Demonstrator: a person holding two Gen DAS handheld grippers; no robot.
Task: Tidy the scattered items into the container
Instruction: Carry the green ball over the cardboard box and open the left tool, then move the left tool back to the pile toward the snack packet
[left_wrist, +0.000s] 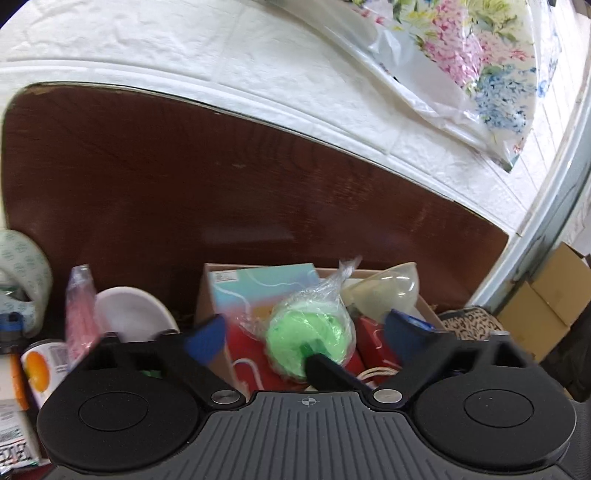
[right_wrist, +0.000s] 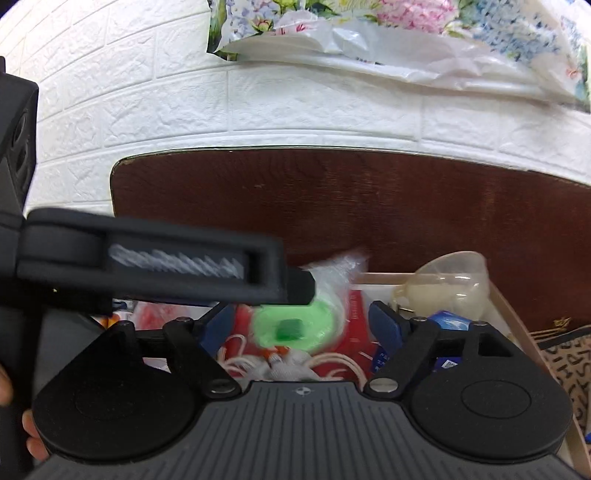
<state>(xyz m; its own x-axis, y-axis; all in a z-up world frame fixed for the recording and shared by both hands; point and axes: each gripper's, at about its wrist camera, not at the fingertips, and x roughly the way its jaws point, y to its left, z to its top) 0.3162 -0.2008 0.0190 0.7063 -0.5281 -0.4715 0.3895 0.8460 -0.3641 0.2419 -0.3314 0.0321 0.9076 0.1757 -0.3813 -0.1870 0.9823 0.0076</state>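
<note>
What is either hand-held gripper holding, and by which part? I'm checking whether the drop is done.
Nothing. Both the left hand-held gripper and the right hand-held gripper stand open; the green item lies in the box, untouched by their pads.

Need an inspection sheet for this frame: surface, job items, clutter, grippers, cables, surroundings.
Surface: dark wooden table, far part bare.
Job's things: cardboard box holds a green item in a clear bag, a pastel booklet, a plastic cup and red packets.
Clutter: white bowl, pink packet and orange-label can left of the box.
Grippers: left hand-held gripper open; right hand-held gripper open; neither grips anything.
Cables: nothing seen.
Surroundings: white brick-pattern wall, floral plastic sheet.
</note>
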